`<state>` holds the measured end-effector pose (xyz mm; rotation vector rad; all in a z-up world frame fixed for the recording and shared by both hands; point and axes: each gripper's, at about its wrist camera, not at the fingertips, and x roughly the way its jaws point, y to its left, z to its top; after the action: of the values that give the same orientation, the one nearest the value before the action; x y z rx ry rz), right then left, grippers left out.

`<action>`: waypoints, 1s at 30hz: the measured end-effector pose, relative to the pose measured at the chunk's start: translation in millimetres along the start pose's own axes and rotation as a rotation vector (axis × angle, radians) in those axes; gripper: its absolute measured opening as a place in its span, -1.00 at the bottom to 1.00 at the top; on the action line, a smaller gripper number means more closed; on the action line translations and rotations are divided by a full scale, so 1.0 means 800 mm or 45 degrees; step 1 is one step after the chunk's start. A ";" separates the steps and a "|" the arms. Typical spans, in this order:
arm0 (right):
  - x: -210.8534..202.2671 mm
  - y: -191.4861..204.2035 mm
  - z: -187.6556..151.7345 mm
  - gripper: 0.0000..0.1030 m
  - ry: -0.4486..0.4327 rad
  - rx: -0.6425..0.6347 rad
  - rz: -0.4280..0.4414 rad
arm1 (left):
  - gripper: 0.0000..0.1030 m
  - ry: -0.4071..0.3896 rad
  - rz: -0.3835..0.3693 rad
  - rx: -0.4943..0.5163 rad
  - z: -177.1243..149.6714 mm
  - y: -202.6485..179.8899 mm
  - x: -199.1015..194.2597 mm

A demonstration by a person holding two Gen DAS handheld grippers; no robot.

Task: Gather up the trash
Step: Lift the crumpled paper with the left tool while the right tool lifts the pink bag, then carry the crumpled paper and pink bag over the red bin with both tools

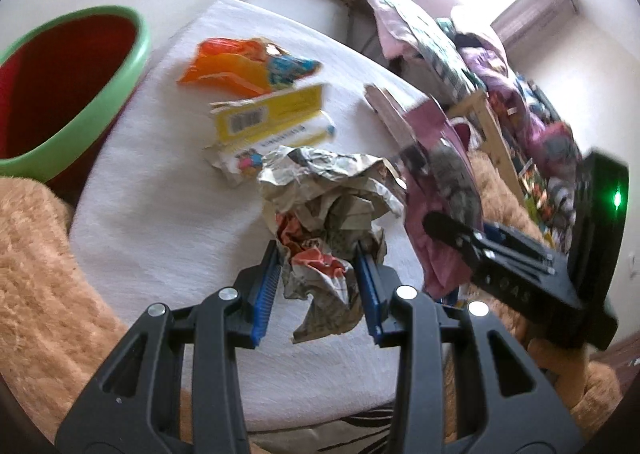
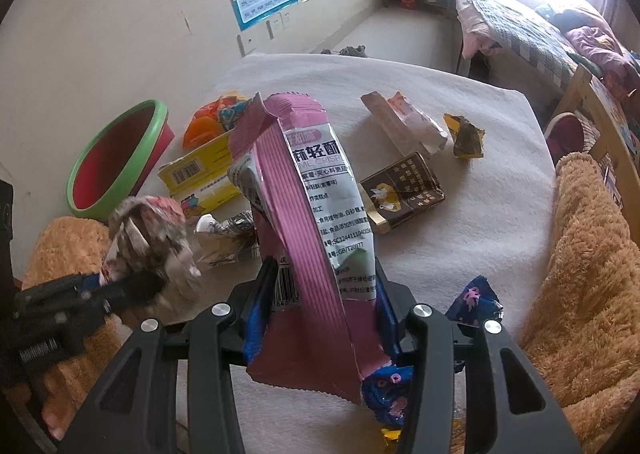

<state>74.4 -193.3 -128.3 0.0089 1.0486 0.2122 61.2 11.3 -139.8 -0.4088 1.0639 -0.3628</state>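
Left tongs [image 1: 320,262] pinching crumpled paper [image 1: 332,205] above table [image 1: 160,213]; right tongs [image 2: 320,294] pinching pink wrapper [image 2: 304,221] upright; bin [image 1: 76,85] at left

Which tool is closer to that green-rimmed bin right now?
The left tool, clutching crumpled paper, sits just in front of the green-rimmed bin. The right tool, holding a pink wrapper, is farther over, toward the table's middle.

Crumpled foil wrapper [image 1: 324,213] between left tool [image 1: 320,266] pads, above white cloth [image 1: 160,181].
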 end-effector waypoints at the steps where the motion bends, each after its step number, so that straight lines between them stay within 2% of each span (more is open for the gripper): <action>1: 0.000 0.001 -0.001 -0.14 0.000 0.000 0.000 | -0.31 -0.007 -0.002 -0.019 0.002 0.005 -0.002; 7: -0.004 0.004 -0.001 -0.14 -0.012 -0.001 0.000 | -0.31 -0.086 0.019 -0.078 0.009 0.025 -0.024; 15: -0.014 0.029 0.001 -0.14 -0.051 -0.090 -0.036 | -0.31 -0.211 0.120 -0.070 0.014 0.042 -0.057; 30: -0.026 0.085 0.001 -0.14 -0.141 -0.326 -0.138 | -0.31 -0.220 0.135 -0.052 0.014 0.040 -0.056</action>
<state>53.7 -130.2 -102.8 -0.2638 0.9035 0.2436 54.8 62.3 -116.6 -0.4108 0.9214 -0.2074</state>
